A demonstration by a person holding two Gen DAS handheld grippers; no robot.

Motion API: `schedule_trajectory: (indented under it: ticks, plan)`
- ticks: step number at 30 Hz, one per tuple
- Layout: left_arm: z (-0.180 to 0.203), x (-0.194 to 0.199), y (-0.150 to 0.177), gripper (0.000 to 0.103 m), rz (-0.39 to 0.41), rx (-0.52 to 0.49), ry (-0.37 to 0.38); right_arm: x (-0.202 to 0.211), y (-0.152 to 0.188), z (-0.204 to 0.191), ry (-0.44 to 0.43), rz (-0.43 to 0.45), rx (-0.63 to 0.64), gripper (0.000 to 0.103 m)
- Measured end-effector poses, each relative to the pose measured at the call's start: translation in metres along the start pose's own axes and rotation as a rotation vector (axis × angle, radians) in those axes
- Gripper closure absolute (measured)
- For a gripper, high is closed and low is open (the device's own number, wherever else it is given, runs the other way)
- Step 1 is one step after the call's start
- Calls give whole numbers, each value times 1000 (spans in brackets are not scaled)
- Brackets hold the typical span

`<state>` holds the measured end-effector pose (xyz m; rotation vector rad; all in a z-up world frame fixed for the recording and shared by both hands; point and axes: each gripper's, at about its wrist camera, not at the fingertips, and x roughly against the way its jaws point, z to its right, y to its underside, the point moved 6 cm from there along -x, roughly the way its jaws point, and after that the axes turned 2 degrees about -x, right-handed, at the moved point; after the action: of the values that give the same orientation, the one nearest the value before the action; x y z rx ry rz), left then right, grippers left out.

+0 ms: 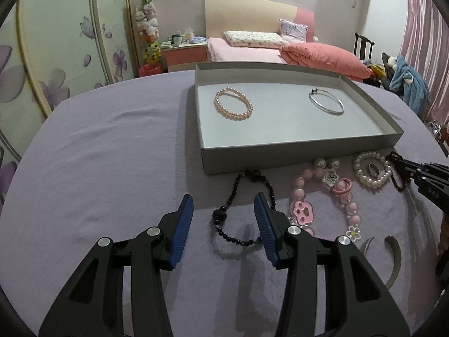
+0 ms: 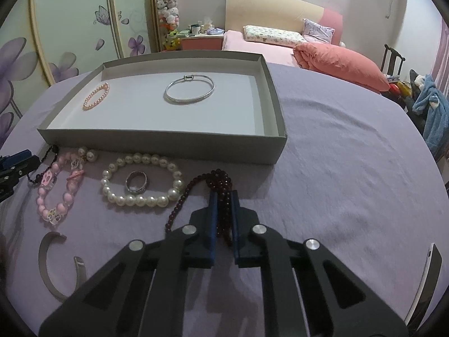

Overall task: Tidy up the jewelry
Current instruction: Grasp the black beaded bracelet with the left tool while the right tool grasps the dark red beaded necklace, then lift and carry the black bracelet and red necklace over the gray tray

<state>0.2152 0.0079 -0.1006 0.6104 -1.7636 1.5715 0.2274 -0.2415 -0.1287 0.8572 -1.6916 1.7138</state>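
My left gripper (image 1: pixel 224 196) is open just above the purple cloth, with a black bead bracelet (image 1: pixel 219 215) lying loose between and under its blue pads. My right gripper (image 2: pixel 224 193) is shut on a dark red bead bracelet (image 2: pixel 219 178), whose strands hang bunched between the pads. Behind both stands a shallow grey box (image 2: pixel 168 146) holding a pink pearl bracelet (image 2: pixel 96 96) and a silver bangle (image 2: pixel 189 90). In front of the box lie a white pearl bracelet (image 2: pixel 140 200) around a silver ring (image 2: pixel 132 188) and a pink charm bracelet (image 2: pixel 68 196).
An open silver cuff (image 2: pixel 45 264) lies near the front edge of the table. A flat white device (image 2: pixel 423 280) sits at the far right. Purple cloth (image 1: pixel 98 168) covers the table. A bed, a wardrobe and a chair stand behind it.
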Motion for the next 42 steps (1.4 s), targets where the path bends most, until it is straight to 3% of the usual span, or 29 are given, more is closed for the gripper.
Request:
schedule_trajectory:
  ticks: [7, 14, 18, 33, 36, 42]
  plan:
    - [3, -9, 0, 73, -40, -39, -26, -1, -1, -1, -4, 0, -4, 93]
    - [0, -2, 8, 73, -41, -41, -27, -2, -2, -1, -11, -1, -12, 93]
    - [1, -3, 7, 91, -39, -46, -37, -3, -2, -1, -15, -1, -18, 93]
    - [-12, -2, 7, 91, -39, 13, -48, -2, -2, 4, -47, 7, -71, 94]
    - [-20, 5, 8, 91, -24, 48, -39, 9, -3, 9, -88, 47, -118, 95]
    - [-29, 36, 0, 91, 79, 99, -23, 44, -15, 6, -140, 159, -154, 95]
